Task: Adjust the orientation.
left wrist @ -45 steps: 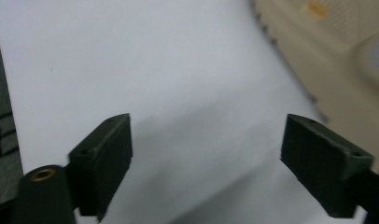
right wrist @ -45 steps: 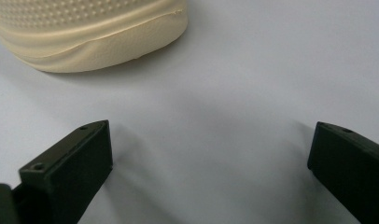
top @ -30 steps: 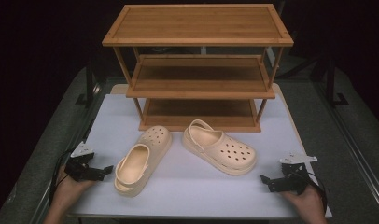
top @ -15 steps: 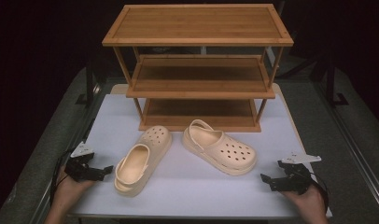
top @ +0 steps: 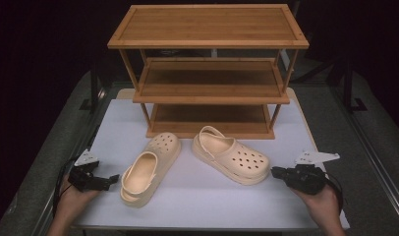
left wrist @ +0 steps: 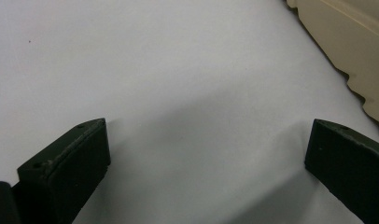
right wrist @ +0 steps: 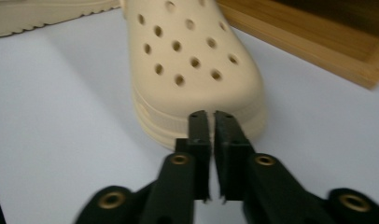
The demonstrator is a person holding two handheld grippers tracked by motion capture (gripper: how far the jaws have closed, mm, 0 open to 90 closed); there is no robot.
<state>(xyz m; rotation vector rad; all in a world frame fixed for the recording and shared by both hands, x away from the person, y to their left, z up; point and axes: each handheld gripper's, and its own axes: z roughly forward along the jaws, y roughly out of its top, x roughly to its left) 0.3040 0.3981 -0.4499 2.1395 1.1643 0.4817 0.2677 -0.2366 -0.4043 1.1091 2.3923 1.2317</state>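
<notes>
Two cream clogs lie on the white table top: the left clog (top: 149, 168) with its opening up, the right clog (top: 232, 156) with its holed toe pointing right. My left gripper (top: 111, 181) rests just left of the left clog with its jaws wide open and nothing between them; in the left gripper view (left wrist: 208, 135) the clog's sole edge (left wrist: 351, 42) shows at upper right. My right gripper (top: 275, 172) is just off the right clog's toe (right wrist: 187, 60). Its jaws (right wrist: 211, 116) have just been closing and are now shut on nothing.
A three-tier wooden shoe rack (top: 210, 73) stands behind the clogs, its bottom shelf (right wrist: 318, 42) close to the right clog's toe. The white table top (top: 202, 206) ends near my hands; dark grey floor lies on both sides.
My right gripper's jaws went from open to shut with nothing between them, and the gripper lifted a little by the right clog's toe. The left gripper and both clogs stayed put.
</notes>
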